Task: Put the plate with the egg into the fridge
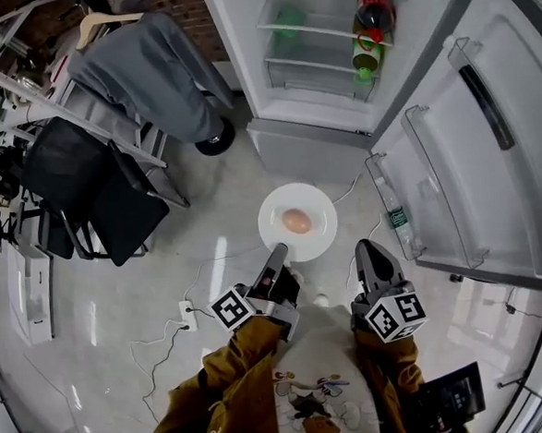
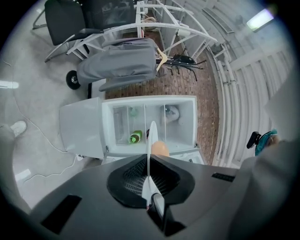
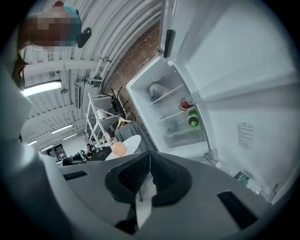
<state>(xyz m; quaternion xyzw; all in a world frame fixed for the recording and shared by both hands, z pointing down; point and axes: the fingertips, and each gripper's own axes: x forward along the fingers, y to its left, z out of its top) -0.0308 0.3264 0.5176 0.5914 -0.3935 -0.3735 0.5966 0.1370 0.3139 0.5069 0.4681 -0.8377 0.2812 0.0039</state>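
Left gripper view: left hand-held gripper (image 2: 150, 157) clamped on plate (image 1: 275, 209) rim | right hand-held gripper (image 3: 149, 161) jaws together, empty | plate held before open fridge (image 1: 319, 115) | egg (image 1: 296, 221) loose, fragile, likely rolls: keep plate level, stiff but slick rim

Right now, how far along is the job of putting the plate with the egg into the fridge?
Done: the fridge has its door open, and the left gripper is shut on the rim of the plate, with the egg on it. In hand: the plate is held outside, in front of the fridge. The right gripper is shut and empty. Left: set the plate on a shelf and release it.
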